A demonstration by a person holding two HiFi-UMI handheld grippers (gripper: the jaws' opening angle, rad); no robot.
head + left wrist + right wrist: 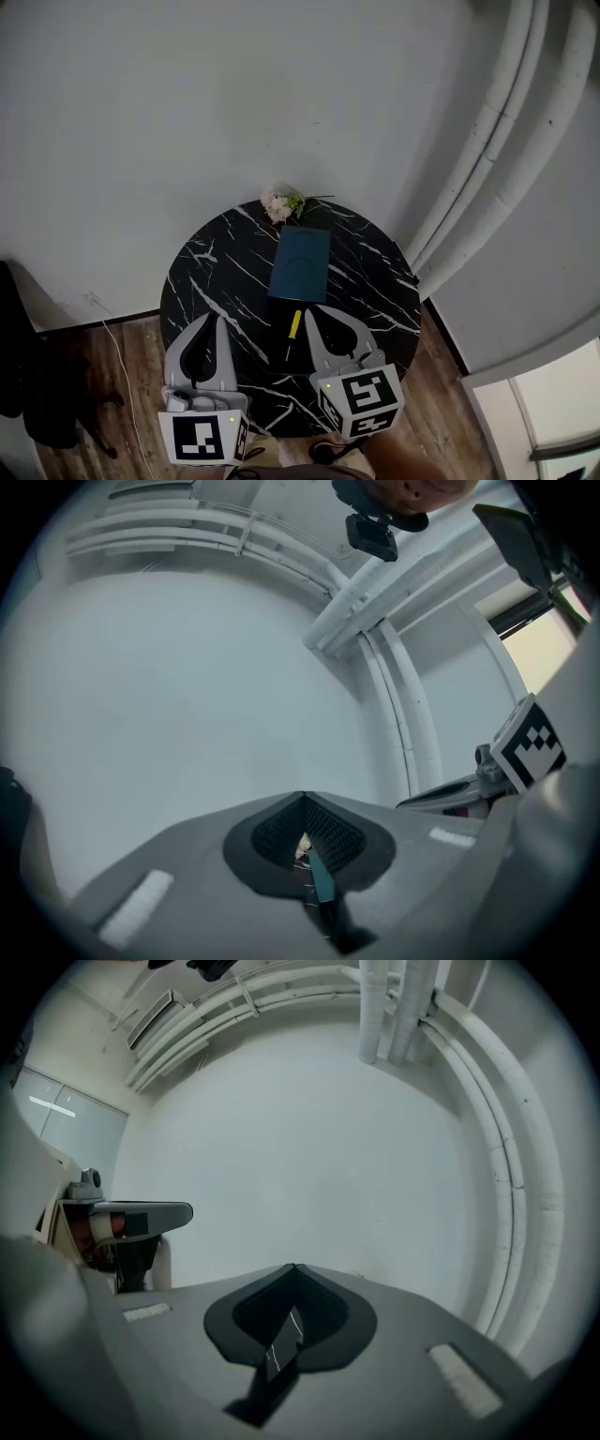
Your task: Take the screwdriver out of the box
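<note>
On black marble table [375, 281]: teal box [300, 263] lying flat; yellow screwdriver [294, 324] outside it, just beside its near edge, between both grippers; left gripper [210, 320] and right gripper [319, 311] each with fingers pressed together, holding nothing; pink flowers [279, 203] at far rim.

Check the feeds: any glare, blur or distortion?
Head view: sharp, evenly lit; teal rectangular box on round black marble table reads clearly. Left gripper view: fisheye bending, dark corners, left gripper hiding most of the table. Right gripper view: same, behind the right gripper.
</note>
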